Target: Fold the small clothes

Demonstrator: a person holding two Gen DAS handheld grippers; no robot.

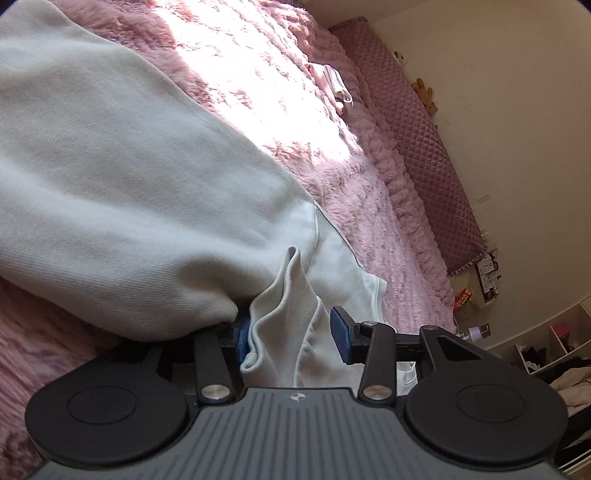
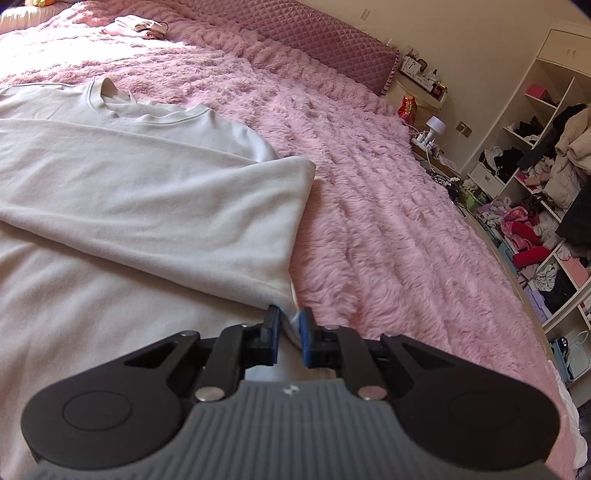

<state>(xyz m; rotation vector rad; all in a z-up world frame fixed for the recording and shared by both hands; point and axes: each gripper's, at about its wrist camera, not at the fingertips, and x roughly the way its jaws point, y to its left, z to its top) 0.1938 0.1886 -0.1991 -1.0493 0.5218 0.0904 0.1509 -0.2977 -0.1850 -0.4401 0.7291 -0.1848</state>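
Observation:
A pale grey-white sweatshirt [image 2: 129, 192] lies spread on a pink fluffy bedspread [image 2: 388, 229], neck opening at the far end and one sleeve folded across the body. My right gripper [image 2: 288, 332] is shut on the sweatshirt's lower right edge, a thin fold of cloth between the blue pads. In the left wrist view the same sweatshirt [image 1: 110, 177] fills the left side. My left gripper [image 1: 291, 332] stands wide, with a bunched fold of the cloth between its blue pads [image 1: 340, 332]; the left pad is half hidden by fabric.
A small folded pile of clothes [image 2: 136, 26] lies at the far end of the bed. A quilted pink headboard cushion [image 2: 325, 44] runs along the wall. Open shelves full of clothes [image 2: 535, 184] stand at right, beyond a bedside table with a lamp [image 2: 434, 127].

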